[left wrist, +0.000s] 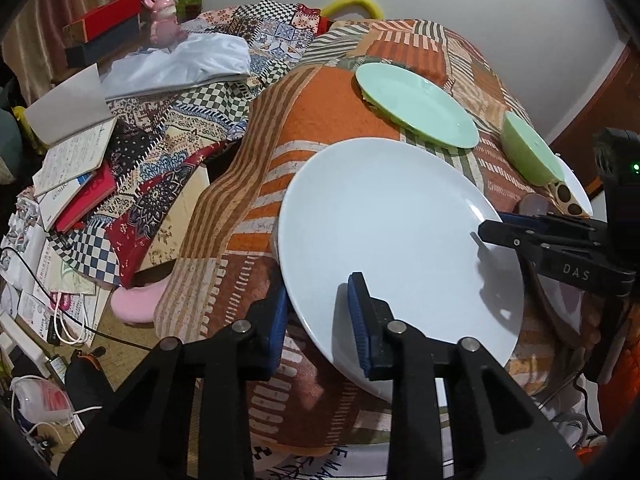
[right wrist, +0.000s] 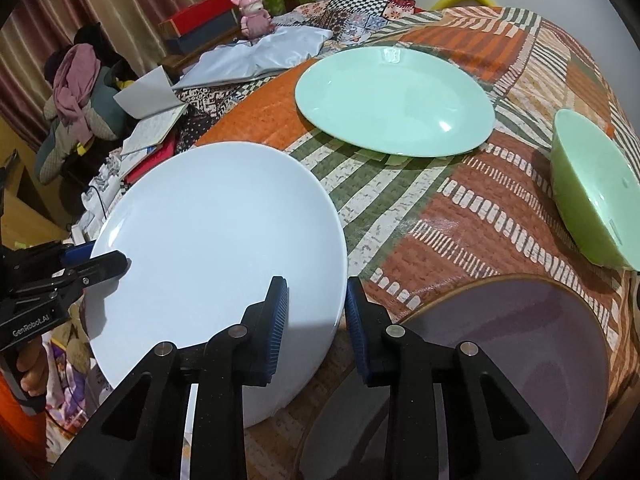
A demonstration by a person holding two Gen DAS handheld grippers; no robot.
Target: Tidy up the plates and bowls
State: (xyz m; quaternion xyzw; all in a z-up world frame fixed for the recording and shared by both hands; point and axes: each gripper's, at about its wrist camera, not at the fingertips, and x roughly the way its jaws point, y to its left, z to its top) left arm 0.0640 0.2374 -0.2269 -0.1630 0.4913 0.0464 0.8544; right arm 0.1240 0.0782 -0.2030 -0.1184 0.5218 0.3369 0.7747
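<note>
On the patchwork orange-and-green cloth [right wrist: 460,208], both grippers are clamping the big round white plate [right wrist: 216,240] by opposite edges. Left gripper [left wrist: 320,320] is pinching the plate's near-left rim, one blue pad on top, one under; right gripper [right wrist: 316,320] is squeezing the near-right rim the same way. That plate is tilting, its near edge hanging out past the cloth.

Counting now: three plates showing, white, a mint-green round plate [right wrist: 396,100] lying flat farther back, and a mauve plate with a tan rim [right wrist: 520,344] sitting just beside the right gripper. One pale green bowl [right wrist: 592,204] is lying tipped on its side at the far right.

Clutter is crowding the left: an open notebook [left wrist: 76,148], red books, a white folded sheet [left wrist: 180,64], a pink pig figurine [left wrist: 164,20], cables on the floor.

Open cloth is lying between the white plate and the mint one.
</note>
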